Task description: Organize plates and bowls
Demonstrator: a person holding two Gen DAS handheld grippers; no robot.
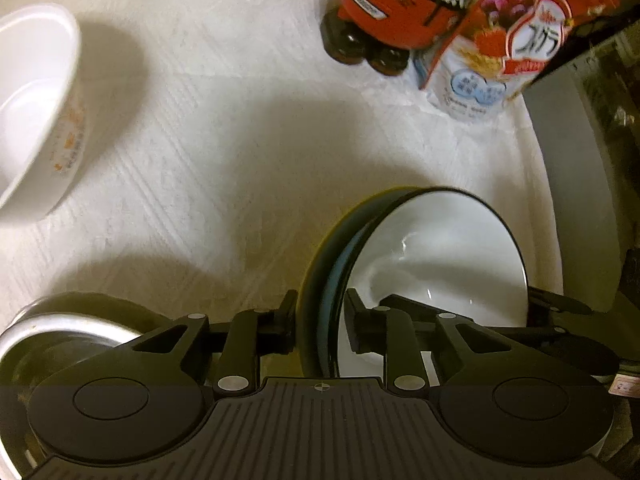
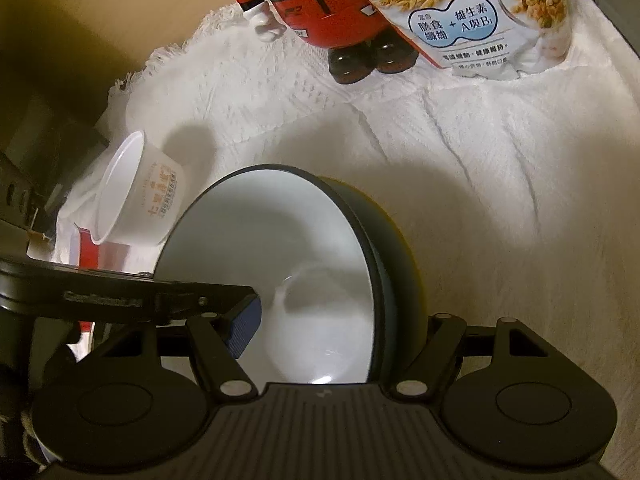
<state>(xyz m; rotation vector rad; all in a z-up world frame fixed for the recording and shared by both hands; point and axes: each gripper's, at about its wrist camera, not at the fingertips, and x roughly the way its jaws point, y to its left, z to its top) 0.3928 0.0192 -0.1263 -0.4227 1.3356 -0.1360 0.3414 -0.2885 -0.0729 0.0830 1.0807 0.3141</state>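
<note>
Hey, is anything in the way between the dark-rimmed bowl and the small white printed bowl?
Nothing visible. Only bare white cloth lies between the dark-rimmed bowl, held by the left gripper, and the white bowl.

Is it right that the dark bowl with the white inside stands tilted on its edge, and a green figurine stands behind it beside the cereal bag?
Not quite: the figurine is red, as the right wrist view shows. The bowl does stand tilted on its edge, with the cereal bag behind it.

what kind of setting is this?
Probably a home dining or kitchen table. A white tablecloth covers it, with a cereal bag and a red toy figure at the back, plus a dark-rimmed bowl and a white printed bowl.
</note>
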